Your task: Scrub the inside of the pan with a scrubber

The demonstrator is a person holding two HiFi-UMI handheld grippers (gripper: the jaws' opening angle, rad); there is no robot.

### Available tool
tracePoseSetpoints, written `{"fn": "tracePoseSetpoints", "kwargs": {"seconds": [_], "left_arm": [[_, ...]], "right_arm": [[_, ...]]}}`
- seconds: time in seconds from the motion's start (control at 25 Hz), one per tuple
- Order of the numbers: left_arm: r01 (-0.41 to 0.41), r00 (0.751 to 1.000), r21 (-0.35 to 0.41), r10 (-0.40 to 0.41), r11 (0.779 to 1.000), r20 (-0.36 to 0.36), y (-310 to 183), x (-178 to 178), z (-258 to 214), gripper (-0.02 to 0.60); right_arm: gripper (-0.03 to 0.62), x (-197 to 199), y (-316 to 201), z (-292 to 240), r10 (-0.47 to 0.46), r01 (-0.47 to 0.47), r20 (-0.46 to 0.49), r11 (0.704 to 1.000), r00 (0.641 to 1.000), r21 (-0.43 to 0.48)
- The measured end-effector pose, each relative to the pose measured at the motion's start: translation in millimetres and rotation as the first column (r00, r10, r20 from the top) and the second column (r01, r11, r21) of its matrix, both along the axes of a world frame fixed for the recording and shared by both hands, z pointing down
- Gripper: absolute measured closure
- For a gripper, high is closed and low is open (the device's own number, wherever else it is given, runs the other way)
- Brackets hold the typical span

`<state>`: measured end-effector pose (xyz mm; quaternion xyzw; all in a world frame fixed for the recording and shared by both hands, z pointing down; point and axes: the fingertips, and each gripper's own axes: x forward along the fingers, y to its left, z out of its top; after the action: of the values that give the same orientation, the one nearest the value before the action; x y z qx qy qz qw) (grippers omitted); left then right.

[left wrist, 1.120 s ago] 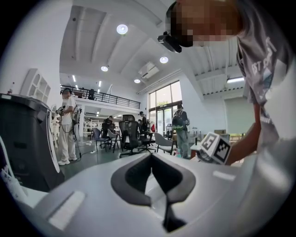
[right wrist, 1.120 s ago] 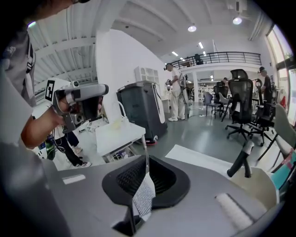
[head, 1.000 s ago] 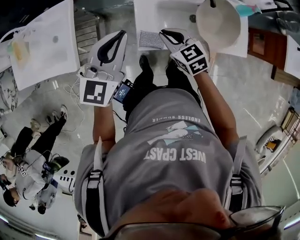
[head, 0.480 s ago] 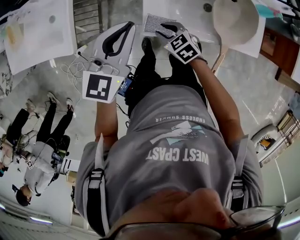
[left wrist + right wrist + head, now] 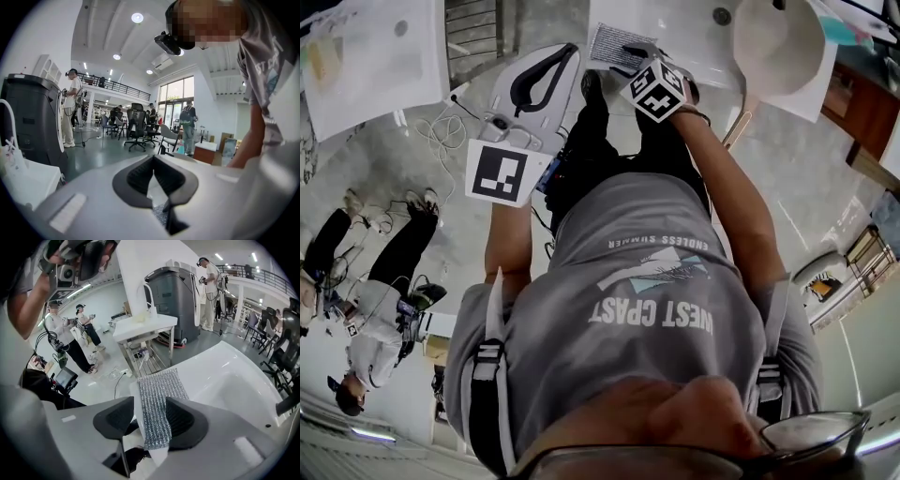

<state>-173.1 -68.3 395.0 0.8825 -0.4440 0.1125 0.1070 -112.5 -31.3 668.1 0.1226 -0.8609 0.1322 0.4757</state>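
Right gripper (image 5: 151,401) is down over the silvery rectangular mesh scrubber (image 5: 161,380). Its fingers have just been opening and now stand wide, and the scrubber lies flat between them on the white bench (image 5: 225,376), not gripped. In the head view, the round cream pan with a wooden handle (image 5: 778,42) sits at the scrubber's 3 o'clock, well apart from it. Left gripper (image 5: 152,159) hangs at the right one's 9 o'clock, off the bench, fingertips together with nothing between them.

head: overhead, steeply down | left: level, roomward | right: close, downward | shared: scrubber (image 5: 605,42)
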Motion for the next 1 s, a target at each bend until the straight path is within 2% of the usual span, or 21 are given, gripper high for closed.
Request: {"fn": "tracePoseSetpoints", "kwargs": {"seconds": [0.08, 0.2, 0.36, 0.52, 0.64, 0.68, 1.0], "left_arm": [[-0.003, 1.0, 0.002, 0.003, 1.0, 0.003, -0.3, 0.9, 1.4, 0.581], [-0.005, 1.0, 0.0, 0.005, 1.0, 0.0, -0.1, 1.7, 2.0, 0.581], [-0.009, 1.0, -0.001, 0.009, 1.0, -0.001, -1.3, 2.9, 1.2, 0.581], [-0.023, 1.0, 0.005, 0.023, 1.0, 0.0, -2.0, 9.4, -1.5, 0.581], [-0.038, 0.999, 0.01, 0.038, 0.999, 0.004, -3.7, 19.7, -4.7, 0.581], [-0.043, 0.999, 0.01, 0.043, 0.999, 0.005, -4.6, 24.2, -6.0, 0.581], [-0.095, 0.995, 0.015, 0.095, 0.995, 0.024, -7.5, 54.1, -11.2, 0.581]], "right_arm": [[0.378, 0.9, -1.9, 3.9, 0.001, -0.001, -0.015, 1.0, 1.0, 0.011], [0.426, 2.8, -5.9, 6.1, 0.006, -0.005, -0.048, 0.999, 0.999, 0.04], [0.441, -0.1, -7.7, 8.7, -0.006, 0.012, -0.091, 0.997, 0.996, 0.072], [0.493, 0.7, -9.0, 10.1, 0.016, -0.011, -0.105, 0.999, 0.994, 0.048], [0.574, 3.2, -9.9, 8.4, 0.035, -0.033, -0.093, 0.999, 0.995, 0.023], [0.583, 4.8, -9.9, 7.3, 0.039, -0.037, -0.088, 0.999, 0.995, 0.021], [0.588, 24.8, -25.8, -40.5, 0.184, -0.186, 0.06, 0.982, 0.981, 0.038]]}}
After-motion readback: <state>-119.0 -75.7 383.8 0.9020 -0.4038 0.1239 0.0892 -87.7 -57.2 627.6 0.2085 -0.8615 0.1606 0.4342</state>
